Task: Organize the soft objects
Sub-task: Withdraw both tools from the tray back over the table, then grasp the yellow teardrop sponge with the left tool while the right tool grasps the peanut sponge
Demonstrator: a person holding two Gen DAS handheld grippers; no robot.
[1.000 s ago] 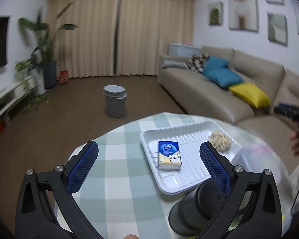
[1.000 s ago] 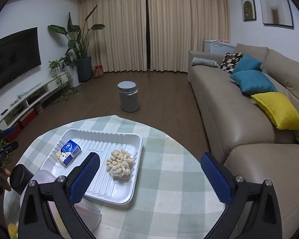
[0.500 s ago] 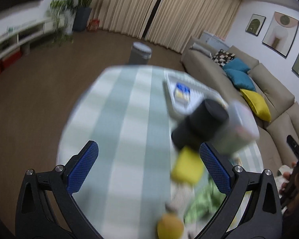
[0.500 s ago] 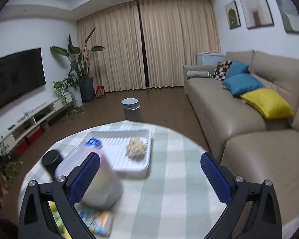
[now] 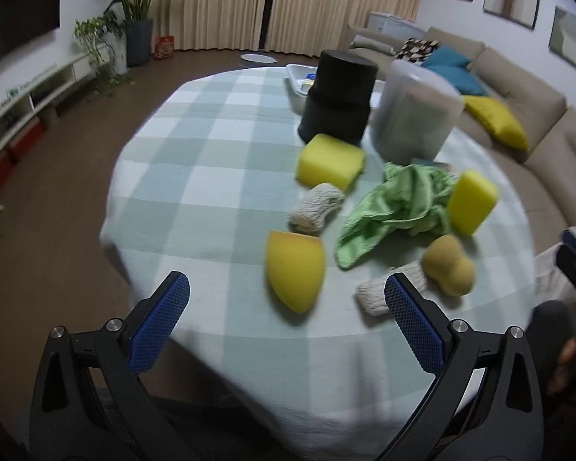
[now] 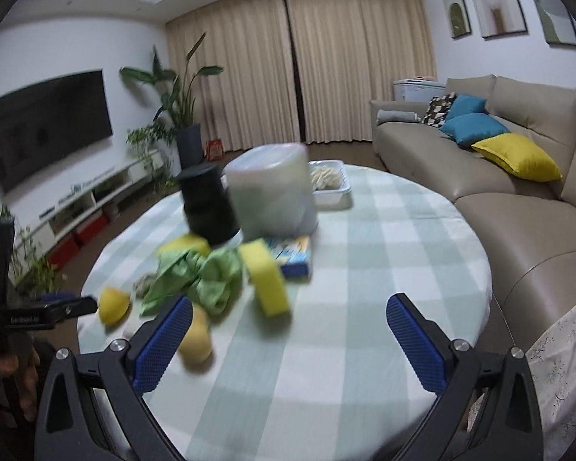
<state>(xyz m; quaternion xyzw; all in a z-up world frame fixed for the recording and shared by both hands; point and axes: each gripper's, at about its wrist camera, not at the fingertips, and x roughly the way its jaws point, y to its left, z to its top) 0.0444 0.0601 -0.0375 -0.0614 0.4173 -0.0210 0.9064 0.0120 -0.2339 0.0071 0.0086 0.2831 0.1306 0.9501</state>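
Note:
Soft objects lie on the round checked table [image 5: 218,161]: a yellow teardrop sponge [image 5: 294,269], a yellow block sponge [image 5: 331,161], a second yellow block sponge [image 5: 471,201] [image 6: 269,276], a crumpled green cloth [image 5: 399,203] [image 6: 199,274], two grey knitted pieces [image 5: 315,209] [image 5: 380,294] and a tan peanut-shaped sponge [image 5: 447,265] [image 6: 197,336]. My left gripper [image 5: 284,315] is open and empty, near the table's front edge, just before the teardrop sponge. My right gripper [image 6: 288,338] is open and empty above the table's near side.
A black cylinder [image 5: 339,100] and a translucent lidded container [image 5: 416,109] stand behind the soft things. A white tray [image 6: 332,188] sits at the far side. A blue packet [image 6: 293,255] lies by the container. A beige sofa [image 6: 518,176] runs along the right.
Both grippers have pulled back and tilted down. The view went from the far tray to the near half of the table with the soft objects. Both stayed open.

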